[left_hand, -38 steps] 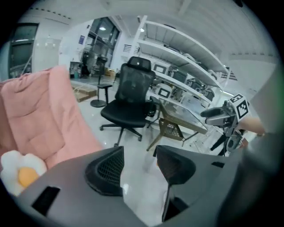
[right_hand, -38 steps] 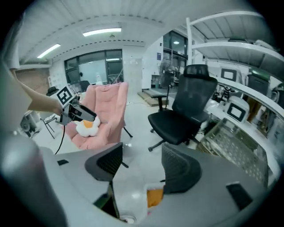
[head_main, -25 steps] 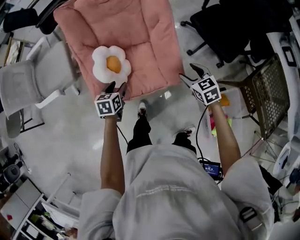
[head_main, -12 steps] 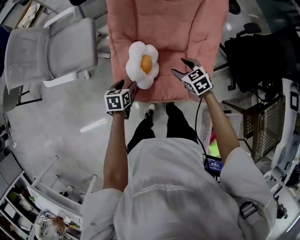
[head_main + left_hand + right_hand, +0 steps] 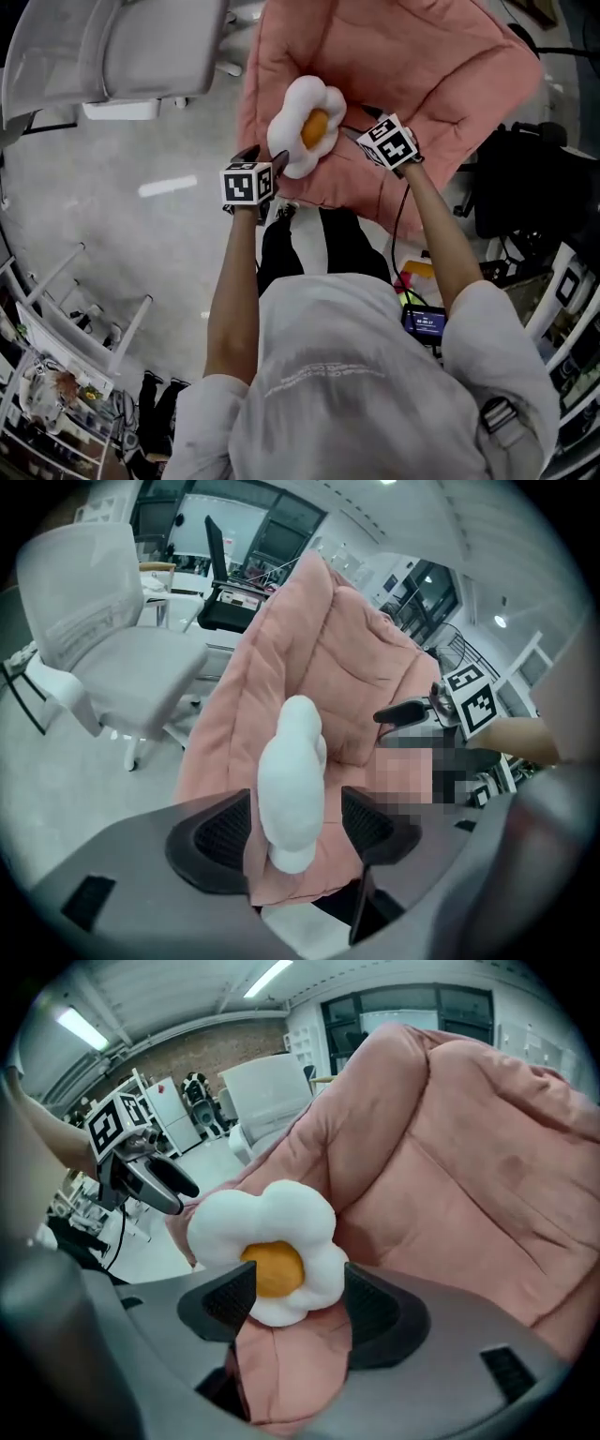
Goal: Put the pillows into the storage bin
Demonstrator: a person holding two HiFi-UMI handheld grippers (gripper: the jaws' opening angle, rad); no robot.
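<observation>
A white flower-shaped pillow with an orange centre leans on a big pink cushion. My left gripper is at its lower left. The pillow stands edge-on between the left gripper jaws, which are opening; the pads do not press it. My right gripper comes in from the right. Face-on, the pillow sits between the right gripper jaws, which are opening slightly and stand wide without squeezing. Each gripper shows in the other's view: right gripper, left gripper.
A white office chair stands left of the pink cushion on the shiny grey floor. A black chair is at the right. White shelving fills the lower left. The person's legs are just below the cushion's edge.
Both grippers have closed in on the flower pillow from either side. The left jaws stand wider than before. The view has swung, so the cushion sits further right.
</observation>
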